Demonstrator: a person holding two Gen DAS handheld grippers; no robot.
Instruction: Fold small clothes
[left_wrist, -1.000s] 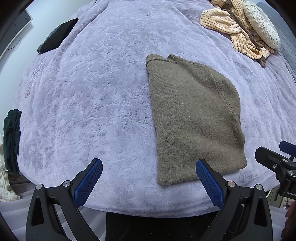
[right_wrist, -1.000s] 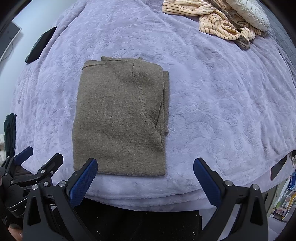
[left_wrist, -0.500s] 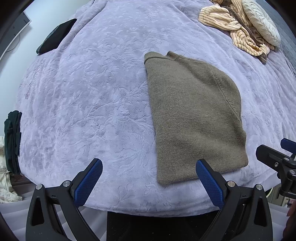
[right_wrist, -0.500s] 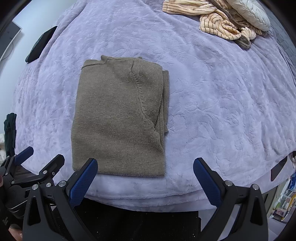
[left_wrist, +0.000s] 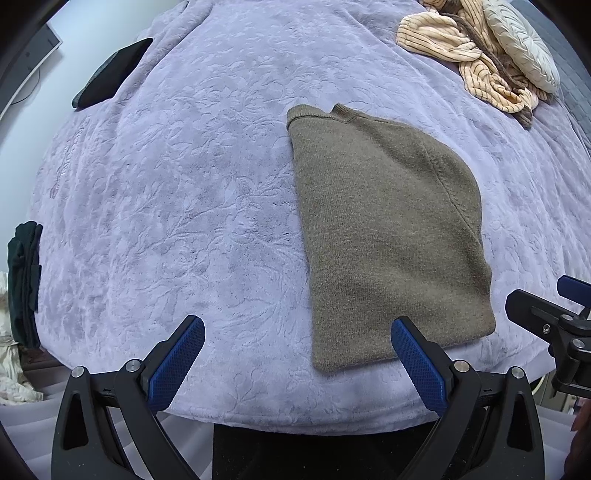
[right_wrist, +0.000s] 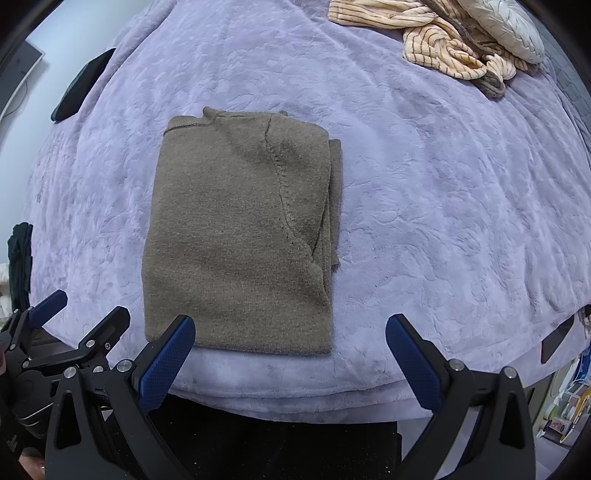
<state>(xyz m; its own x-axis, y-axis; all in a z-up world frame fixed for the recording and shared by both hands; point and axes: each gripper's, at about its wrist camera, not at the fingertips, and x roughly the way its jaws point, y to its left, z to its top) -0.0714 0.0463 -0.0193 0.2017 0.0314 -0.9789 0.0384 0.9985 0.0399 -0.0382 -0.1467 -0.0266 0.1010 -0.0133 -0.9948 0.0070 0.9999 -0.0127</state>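
Note:
An olive-brown knit sweater (left_wrist: 388, 229) lies folded into a long rectangle on the lavender bedspread (left_wrist: 184, 184); it also shows in the right wrist view (right_wrist: 240, 236), with sleeve layers showing along its right edge. My left gripper (left_wrist: 297, 347) is open and empty, just short of the sweater's near hem, its right finger (left_wrist: 417, 354) beside the hem's corner. My right gripper (right_wrist: 290, 343) is open and empty, at the near hem. Each gripper shows at the other view's edge: the right gripper (left_wrist: 554, 325) and the left gripper (right_wrist: 55, 343).
A striped cream garment (left_wrist: 469, 59) and a pale round cushion (left_wrist: 521, 40) lie at the far right of the bed. A dark flat object (left_wrist: 110, 74) lies at the far left. Dark clothing (left_wrist: 24, 280) hangs off the left edge. The bed's near edge runs just beneath both grippers.
Both grippers have moved slightly forward toward the sweater's near hem. The sweater has not moved, and both grippers stay open.

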